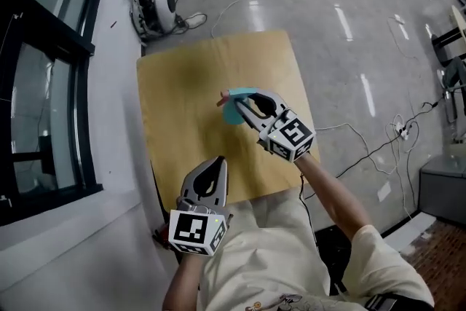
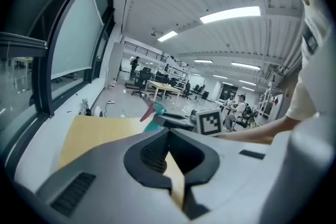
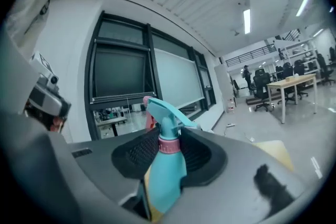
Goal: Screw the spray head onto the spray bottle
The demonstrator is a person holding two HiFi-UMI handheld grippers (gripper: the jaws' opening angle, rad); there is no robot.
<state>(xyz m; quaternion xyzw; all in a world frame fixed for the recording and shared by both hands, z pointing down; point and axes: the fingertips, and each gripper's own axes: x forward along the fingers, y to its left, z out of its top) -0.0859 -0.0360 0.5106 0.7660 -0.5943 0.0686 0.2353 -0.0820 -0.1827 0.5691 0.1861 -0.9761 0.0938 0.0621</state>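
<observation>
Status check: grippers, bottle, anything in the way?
Left gripper shut, empty, at the table near edge. Right gripper shut on spray bottle; spray head sits on its neck, tightness unclear. Nothing in the way.

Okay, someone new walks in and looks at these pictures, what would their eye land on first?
The teal spray bottle stands out most, its spray head sitting on a pink collar, clamped in the right tongs over the middle of the wooden table. Next come the left tongs, shut and empty, at the table's near edge.
</observation>
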